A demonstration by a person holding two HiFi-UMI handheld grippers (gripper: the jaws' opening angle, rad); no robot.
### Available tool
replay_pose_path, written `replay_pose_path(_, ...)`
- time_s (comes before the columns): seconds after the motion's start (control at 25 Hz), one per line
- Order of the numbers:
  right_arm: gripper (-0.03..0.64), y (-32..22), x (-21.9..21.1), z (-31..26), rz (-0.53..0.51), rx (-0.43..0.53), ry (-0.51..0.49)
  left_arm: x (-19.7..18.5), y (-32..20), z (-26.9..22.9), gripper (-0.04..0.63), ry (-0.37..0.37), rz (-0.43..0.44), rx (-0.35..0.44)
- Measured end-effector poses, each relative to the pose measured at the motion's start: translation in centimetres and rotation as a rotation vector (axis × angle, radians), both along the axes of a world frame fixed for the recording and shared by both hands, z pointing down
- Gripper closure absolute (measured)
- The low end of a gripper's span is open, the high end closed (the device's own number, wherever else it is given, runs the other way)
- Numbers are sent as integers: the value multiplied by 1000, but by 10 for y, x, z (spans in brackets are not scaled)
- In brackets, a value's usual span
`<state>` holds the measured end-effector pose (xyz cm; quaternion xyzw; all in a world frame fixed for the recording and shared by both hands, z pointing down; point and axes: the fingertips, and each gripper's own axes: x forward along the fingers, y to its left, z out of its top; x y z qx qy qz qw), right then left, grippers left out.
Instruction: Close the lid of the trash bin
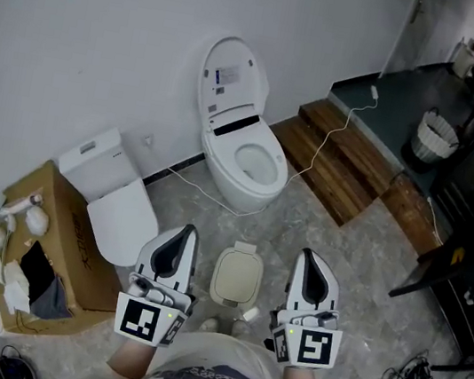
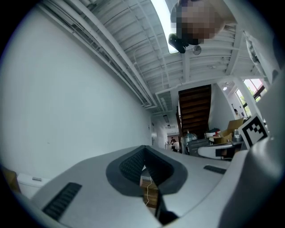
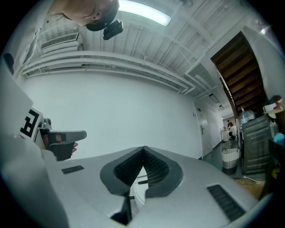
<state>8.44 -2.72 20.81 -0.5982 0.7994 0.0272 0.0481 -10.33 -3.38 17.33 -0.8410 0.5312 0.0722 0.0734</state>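
In the head view a small trash bin with a beige lid stands on the floor between my two grippers, and the lid lies flat on it. My left gripper hovers to the left of the bin, jaws shut with nothing between them. To the right of the bin, my right gripper is shut and empty as well. Both point forward, roughly level. In the left gripper view the left gripper has its ribbed pads meeting at the tips. The right gripper looks the same in its own view. The bin shows in neither gripper view.
A white toilet with its seat cover raised stands ahead against the wall. A second toilet and a cardboard box are on the left. Wooden steps, a white cable and a white basket lie to the right, with dark furniture beyond.
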Motion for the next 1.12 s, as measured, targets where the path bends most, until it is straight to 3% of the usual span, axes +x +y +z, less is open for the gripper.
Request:
replay_pose_path(0.96,607,-14,-6,2,10,5,-11,-13,-15,5,598,9,-8,-12)
replay_pose_path(1.12,609,-19,-9,3,20,3,36,-15,-20,6,598,9,-8,-17)
